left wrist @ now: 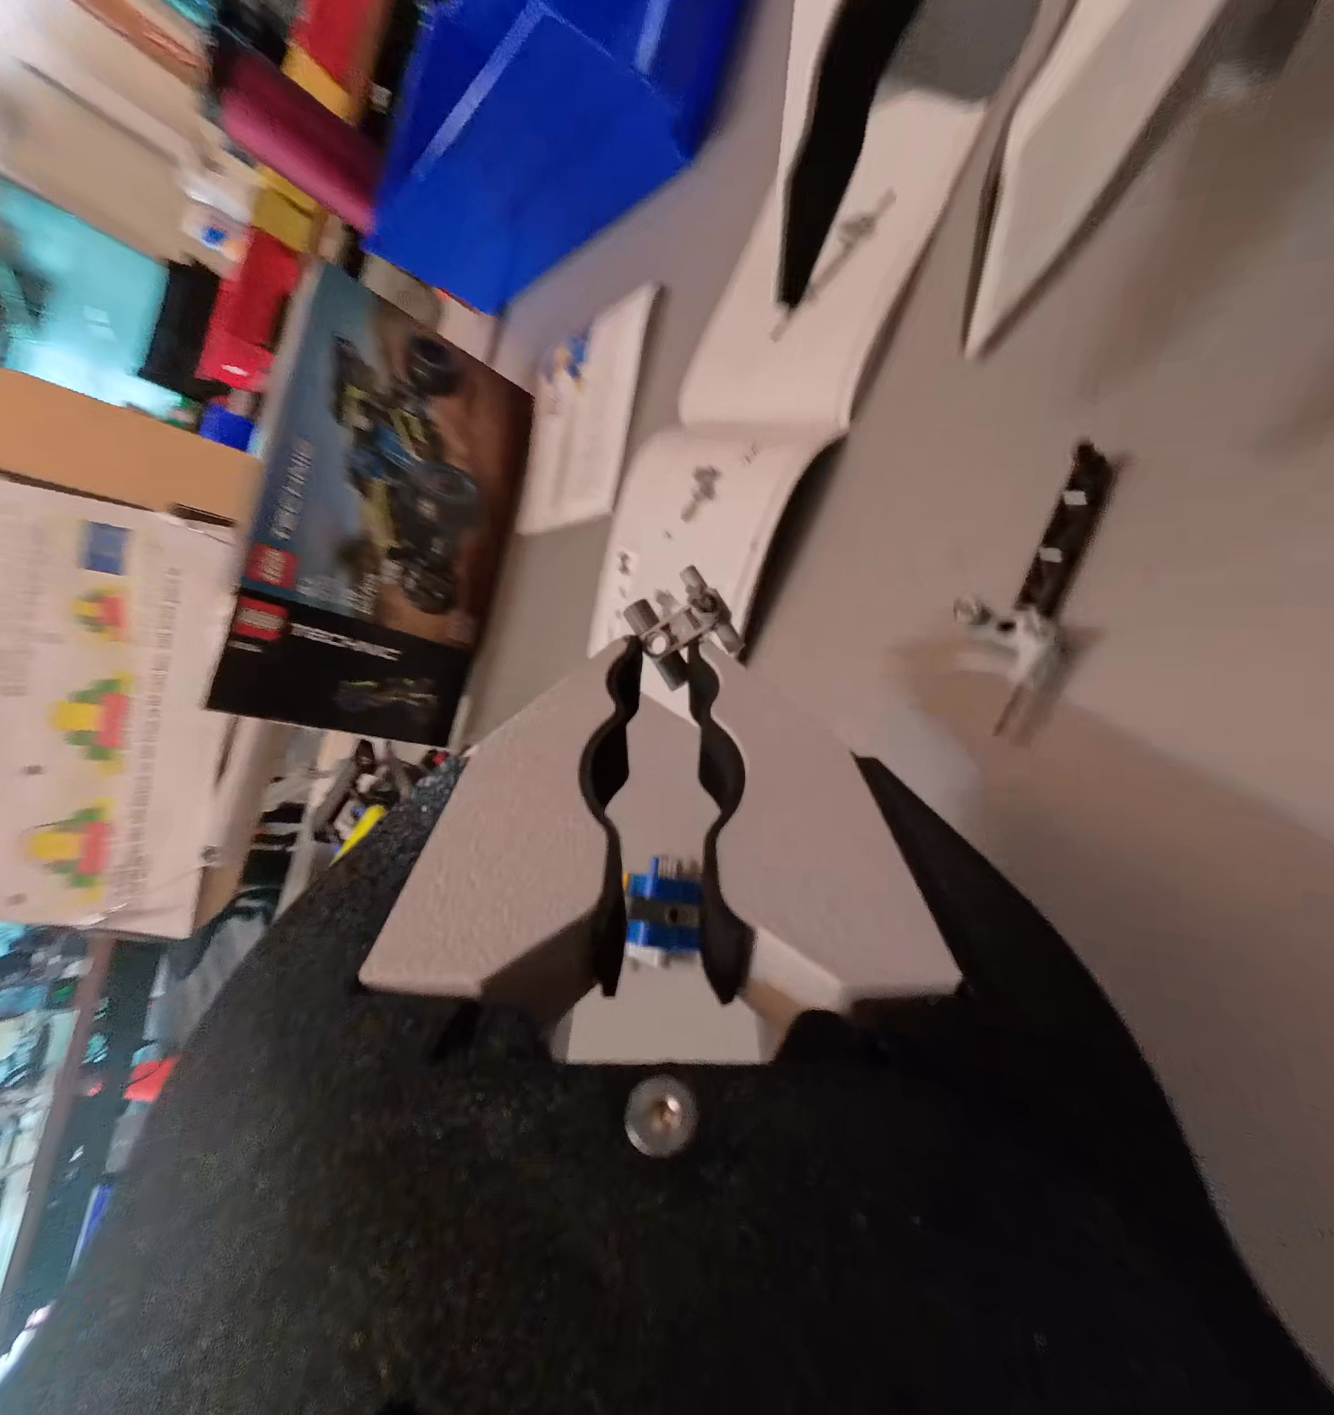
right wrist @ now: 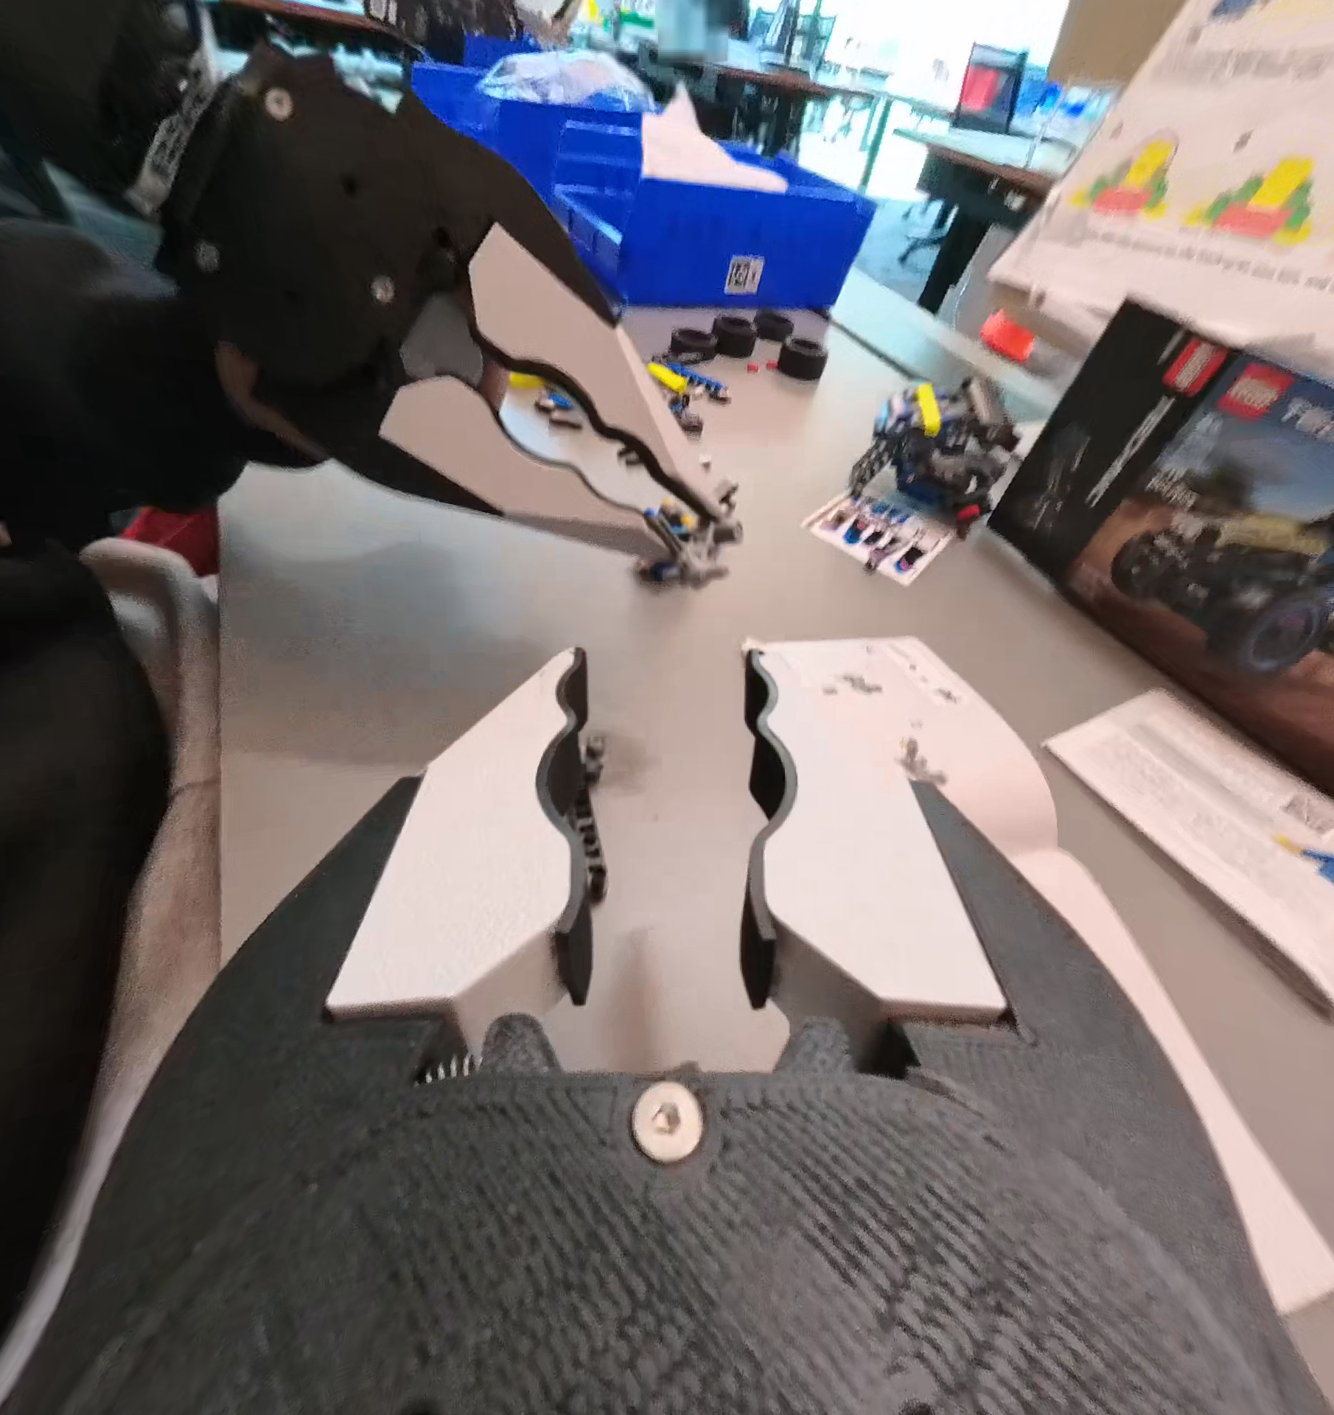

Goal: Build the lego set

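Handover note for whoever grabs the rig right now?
Left gripper: shut on a small grey subassembly, low over the table.
Right gripper: open, empty, with a black beam lying beside its left finger.
Part-built car stands by the box; four tyres and loose pieces lie near the blue bin.
Done: car core.
Left: subassembly, beam, tyres unattached.

Your left wrist view is rolled sideways, close above the grey table. Your right wrist view sits upright and low. Both share the set box, at 10 and 2 o'clock.

Printed lettering on set box
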Motion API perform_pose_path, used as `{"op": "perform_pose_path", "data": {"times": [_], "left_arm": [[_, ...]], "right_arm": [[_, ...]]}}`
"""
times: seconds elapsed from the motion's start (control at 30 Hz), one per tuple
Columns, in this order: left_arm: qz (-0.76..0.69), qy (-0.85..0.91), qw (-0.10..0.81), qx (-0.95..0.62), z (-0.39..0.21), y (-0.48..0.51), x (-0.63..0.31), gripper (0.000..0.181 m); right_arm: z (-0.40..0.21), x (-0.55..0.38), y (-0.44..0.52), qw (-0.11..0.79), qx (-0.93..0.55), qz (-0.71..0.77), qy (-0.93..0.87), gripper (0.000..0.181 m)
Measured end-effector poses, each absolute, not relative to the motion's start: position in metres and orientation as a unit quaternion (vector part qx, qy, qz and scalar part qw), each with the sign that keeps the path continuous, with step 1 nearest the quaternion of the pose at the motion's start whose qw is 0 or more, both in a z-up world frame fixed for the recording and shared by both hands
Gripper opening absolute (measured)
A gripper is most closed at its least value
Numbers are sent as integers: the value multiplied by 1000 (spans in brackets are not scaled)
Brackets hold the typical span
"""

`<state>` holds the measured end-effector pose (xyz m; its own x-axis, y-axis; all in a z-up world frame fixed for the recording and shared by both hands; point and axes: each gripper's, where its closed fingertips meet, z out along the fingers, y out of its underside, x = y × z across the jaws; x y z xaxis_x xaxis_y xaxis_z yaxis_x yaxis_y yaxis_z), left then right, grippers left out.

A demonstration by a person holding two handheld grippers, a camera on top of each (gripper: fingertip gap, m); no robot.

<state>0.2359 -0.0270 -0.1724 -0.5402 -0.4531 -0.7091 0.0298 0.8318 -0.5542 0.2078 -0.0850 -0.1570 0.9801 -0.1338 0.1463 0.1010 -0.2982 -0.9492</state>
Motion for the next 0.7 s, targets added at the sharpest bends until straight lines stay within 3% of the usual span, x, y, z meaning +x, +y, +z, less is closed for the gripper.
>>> {"op": "perform_pose_path", "data": {"times": [0.27,0.47,0.7], "left_arm": [[-267,799,526,-121,-154,-72,243,9],[-353,792,478,-137,-151,-91,242,9],[-525,758,355,-156,-145,-119,227,8]], "right_arm": [[-143,216,-80,588,-781,-208,-17,22],[-142,224,-103,619,-769,-160,19,27],[-140,217,-112,648,-754,-107,15,35]]}}
